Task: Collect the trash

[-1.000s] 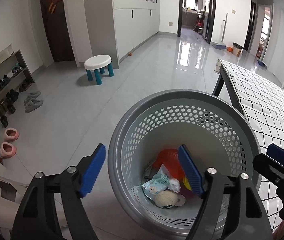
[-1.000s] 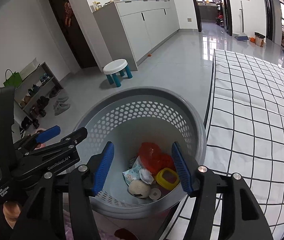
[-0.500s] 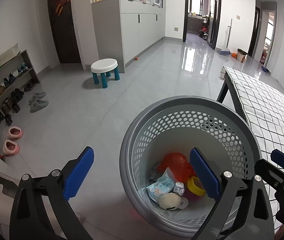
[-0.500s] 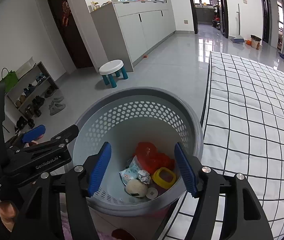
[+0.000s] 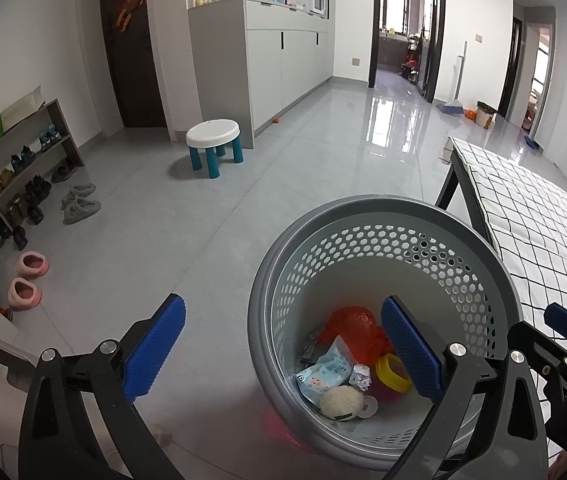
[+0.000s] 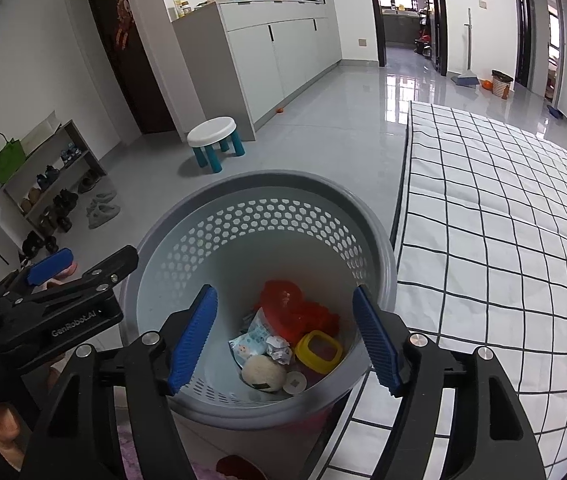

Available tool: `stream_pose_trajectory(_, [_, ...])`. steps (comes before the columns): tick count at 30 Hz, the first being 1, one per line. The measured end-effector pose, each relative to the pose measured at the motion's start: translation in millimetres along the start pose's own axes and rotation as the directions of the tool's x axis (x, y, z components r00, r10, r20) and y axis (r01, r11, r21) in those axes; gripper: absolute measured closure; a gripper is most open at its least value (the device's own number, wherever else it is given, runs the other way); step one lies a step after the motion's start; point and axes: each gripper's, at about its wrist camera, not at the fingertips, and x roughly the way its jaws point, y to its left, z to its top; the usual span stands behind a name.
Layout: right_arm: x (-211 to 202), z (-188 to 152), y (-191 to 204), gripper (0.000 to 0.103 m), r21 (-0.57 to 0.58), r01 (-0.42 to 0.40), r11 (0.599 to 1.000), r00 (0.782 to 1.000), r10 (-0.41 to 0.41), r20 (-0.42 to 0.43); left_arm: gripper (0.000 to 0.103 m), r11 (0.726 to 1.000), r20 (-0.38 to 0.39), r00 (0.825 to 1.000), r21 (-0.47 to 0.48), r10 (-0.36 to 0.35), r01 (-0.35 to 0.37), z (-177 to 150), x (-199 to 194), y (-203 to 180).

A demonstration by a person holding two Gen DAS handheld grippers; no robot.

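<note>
A grey perforated basket [image 5: 363, 216] stands on the floor beside the table. It holds a red plastic bag [image 5: 353, 322], a yellow ring [image 5: 391, 372], a blue-white packet [image 5: 325, 374], a crumpled paper [image 5: 360, 376] and a fluffy cream ball [image 5: 341, 396]. My left gripper [image 5: 281, 308] hovers over the basket's left rim, open wide and empty. My right gripper [image 6: 284, 294] hangs above the basket [image 6: 267, 178]; its jaws are opening, with nothing between them. Below it lie the red bag [image 6: 287, 304], yellow ring [image 6: 319, 350] and ball [image 6: 263, 372].
A table with a white checked cloth [image 6: 503, 220] borders the basket on the right. A white stool with teal legs [image 5: 213, 140] stands farther out on the grey floor. A shoe rack [image 5: 23, 160] and slippers [image 5: 29, 276] line the left wall. A hand [image 6: 1, 432] holds the left gripper.
Both grippers' jaws have spread wider. In the left wrist view the basket has slid to the right. The trash in the basket has not moved.
</note>
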Motion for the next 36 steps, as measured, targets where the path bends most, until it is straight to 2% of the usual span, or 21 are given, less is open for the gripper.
stream_pose_trajectory(36, [-2.0, -0.1, -0.9, 0.032, 0.012, 0.023, 1.000, 1.000, -0.023, 0.003, 0.006, 1.000, 0.001, 1.000, -0.005, 0.011, -0.011, 0.1, -2.9, 1.2])
